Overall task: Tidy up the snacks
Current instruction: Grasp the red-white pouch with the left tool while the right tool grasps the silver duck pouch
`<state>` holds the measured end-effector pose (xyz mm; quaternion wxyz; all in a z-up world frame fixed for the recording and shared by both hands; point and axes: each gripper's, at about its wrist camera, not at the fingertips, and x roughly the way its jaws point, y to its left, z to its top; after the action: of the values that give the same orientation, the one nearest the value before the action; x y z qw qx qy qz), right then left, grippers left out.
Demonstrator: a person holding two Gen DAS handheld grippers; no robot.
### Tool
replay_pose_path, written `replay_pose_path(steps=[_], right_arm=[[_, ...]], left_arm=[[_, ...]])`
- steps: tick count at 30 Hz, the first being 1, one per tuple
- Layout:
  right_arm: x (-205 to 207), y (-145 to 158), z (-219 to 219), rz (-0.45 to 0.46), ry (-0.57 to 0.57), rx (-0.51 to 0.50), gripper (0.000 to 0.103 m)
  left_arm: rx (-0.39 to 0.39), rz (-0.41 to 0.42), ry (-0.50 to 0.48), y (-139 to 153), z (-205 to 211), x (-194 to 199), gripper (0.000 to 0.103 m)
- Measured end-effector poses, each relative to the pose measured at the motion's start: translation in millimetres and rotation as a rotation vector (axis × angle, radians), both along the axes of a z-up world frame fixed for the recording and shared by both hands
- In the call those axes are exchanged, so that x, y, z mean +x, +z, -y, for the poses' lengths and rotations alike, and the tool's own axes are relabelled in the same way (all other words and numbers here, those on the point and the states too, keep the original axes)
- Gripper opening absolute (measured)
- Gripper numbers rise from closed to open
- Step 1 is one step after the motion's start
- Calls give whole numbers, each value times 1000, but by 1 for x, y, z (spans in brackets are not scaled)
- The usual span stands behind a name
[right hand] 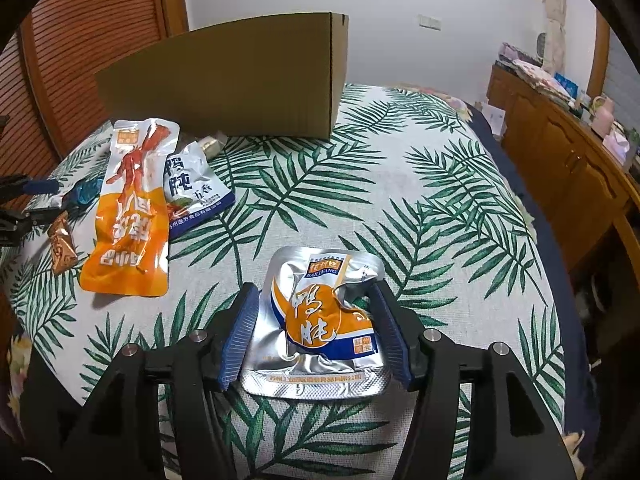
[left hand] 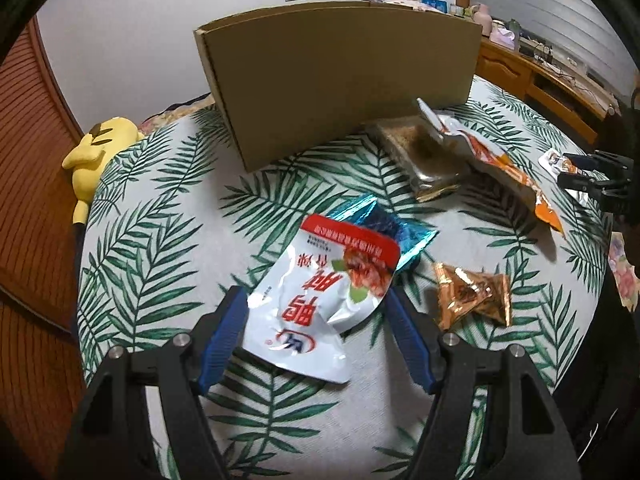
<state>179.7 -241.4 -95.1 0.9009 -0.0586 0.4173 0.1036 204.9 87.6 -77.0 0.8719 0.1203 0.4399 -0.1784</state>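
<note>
A white pouch with a red top (left hand: 320,296) lies on the leaf-print bed cover (left hand: 168,240). My left gripper (left hand: 315,294) stands open around it, blue pads right at its two side edges. In the right wrist view, a crumpled silver and orange pouch (right hand: 320,316) lies flat between the open jaws of my right gripper (right hand: 316,292). The open cardboard box (left hand: 340,80) stands at the back. Loose snacks lie before it: a blue foil packet (left hand: 400,236), a small bronze packet (left hand: 472,296), a clear pack of brown food (left hand: 424,152), a long orange pouch (right hand: 128,216) and a white and blue pouch (right hand: 196,188).
A yellow plush toy (left hand: 96,148) lies at the bed's far left edge. A wooden slatted wardrobe (right hand: 92,12) stands behind the box. Along the right wall, a wooden cabinet (right hand: 560,152) holds small items. The bed's edge drops off close to its right.
</note>
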Motion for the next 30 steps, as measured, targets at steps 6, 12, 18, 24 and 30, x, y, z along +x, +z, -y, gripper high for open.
replay_pose_path(steps=[6, 12, 18, 24, 30], right_arm=[[-1, 0, 0, 2, 2, 0, 60], [-1, 0, 0, 1, 0, 0, 60], [-1, 0, 1, 0, 1, -1, 60], [-1, 0, 1, 0, -1, 1, 61], [-1, 0, 1, -1, 2, -1, 61]], left_arm=[[-24, -37, -1, -5, -5, 2, 53], [-34, -43, 8, -6, -3, 10, 59], [-51, -41, 4, -6, -3, 12, 56], [-11, 15, 45, -4, -4, 3, 33], [-66, 47, 99, 1, -15, -4, 29]])
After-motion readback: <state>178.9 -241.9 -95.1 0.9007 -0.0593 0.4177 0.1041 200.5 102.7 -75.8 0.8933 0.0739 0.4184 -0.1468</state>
